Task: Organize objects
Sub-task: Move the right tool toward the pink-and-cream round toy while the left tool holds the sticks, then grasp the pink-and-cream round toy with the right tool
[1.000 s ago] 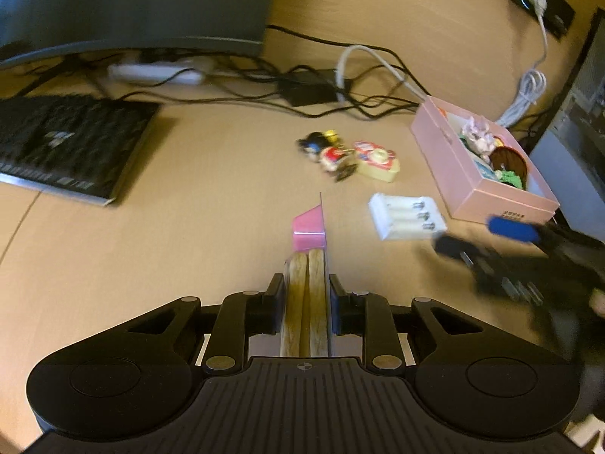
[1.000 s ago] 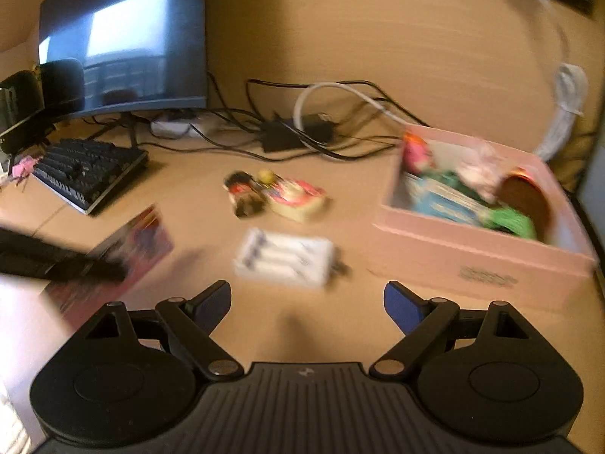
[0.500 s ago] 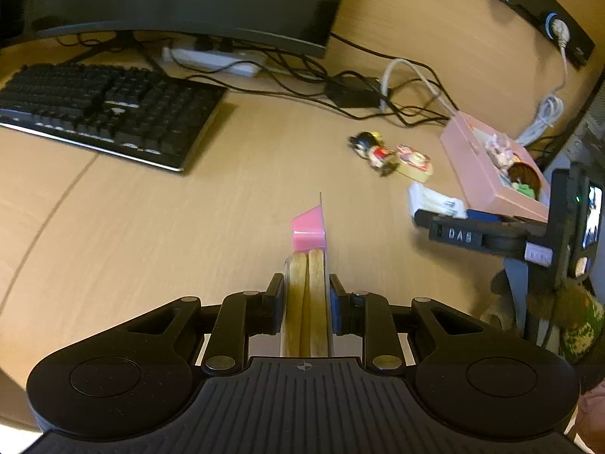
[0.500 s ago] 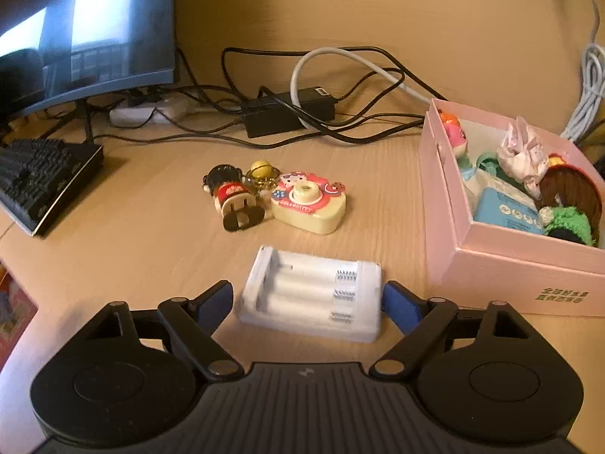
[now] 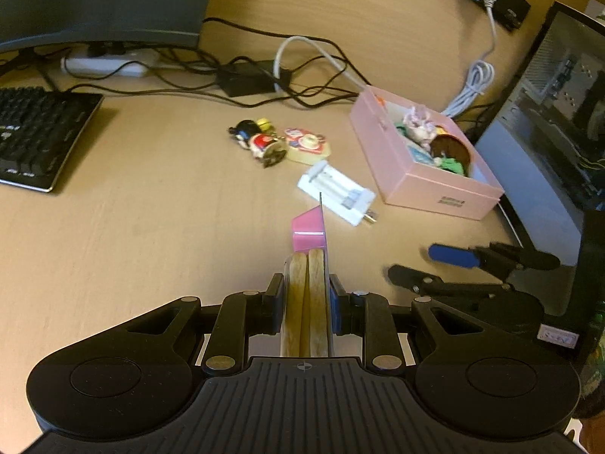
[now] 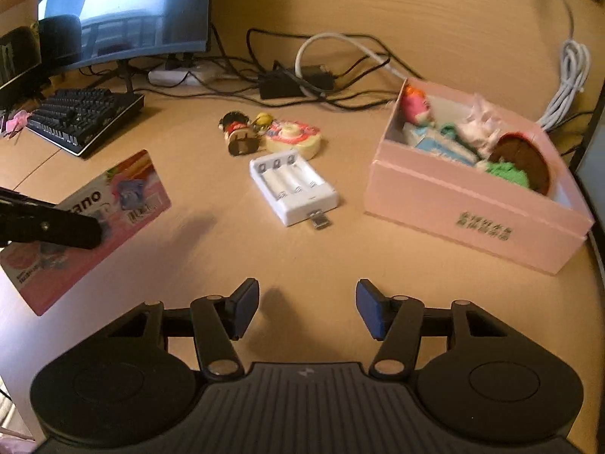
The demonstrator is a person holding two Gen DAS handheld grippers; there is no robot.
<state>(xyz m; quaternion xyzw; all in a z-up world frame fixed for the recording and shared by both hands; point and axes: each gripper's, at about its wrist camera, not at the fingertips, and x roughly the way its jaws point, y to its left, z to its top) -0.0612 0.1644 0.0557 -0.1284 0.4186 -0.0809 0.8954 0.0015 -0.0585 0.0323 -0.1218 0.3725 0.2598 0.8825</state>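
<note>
The pink box [image 6: 465, 204] sits open on your right side of the desk [image 6: 196, 249], and it is already well stocked: an orange-haired pink figure [image 6: 415, 105] at its far corner, a pale blue packet [image 6: 440, 147], a white-and-pink fluffy toy [image 6: 482, 126], a round brown item [image 6: 520, 159] and something green [image 6: 504, 174] against the near wall. Its front face carries small gold print, too blurred to read.

Your left gripper [image 5: 307, 265] is clamped on a thin pink card [image 6: 90, 223], which it holds edge-on above the desk; from your right wrist the card's printed face shows, with cartoon artwork on it. Between the pads there also show two pale tan slabs beside the card. Your right gripper [image 6: 308, 312] hovers over bare wood with its blue pads [image 6: 368, 312] apart and closing, and nothing lies between them.

Ahead of your right gripper the white battery charger [image 6: 293, 185] lies flat with its plug end towards you, just left of the box and not touching it. Beyond it lie a yellow toy camera [image 6: 293, 140] and a small dark-haired figure keychain [image 6: 238, 134], close together.

The desk is light wood. At the back lie a tangle of black cables [image 5: 234, 56], a power strip [image 5: 106, 66] and a black adapter [image 6: 293, 81]. A keyboard [image 6: 83, 117] and a monitor [image 6: 124, 3] stand at the left, and a coiled white cable [image 6: 567, 83] hangs behind the box.
</note>
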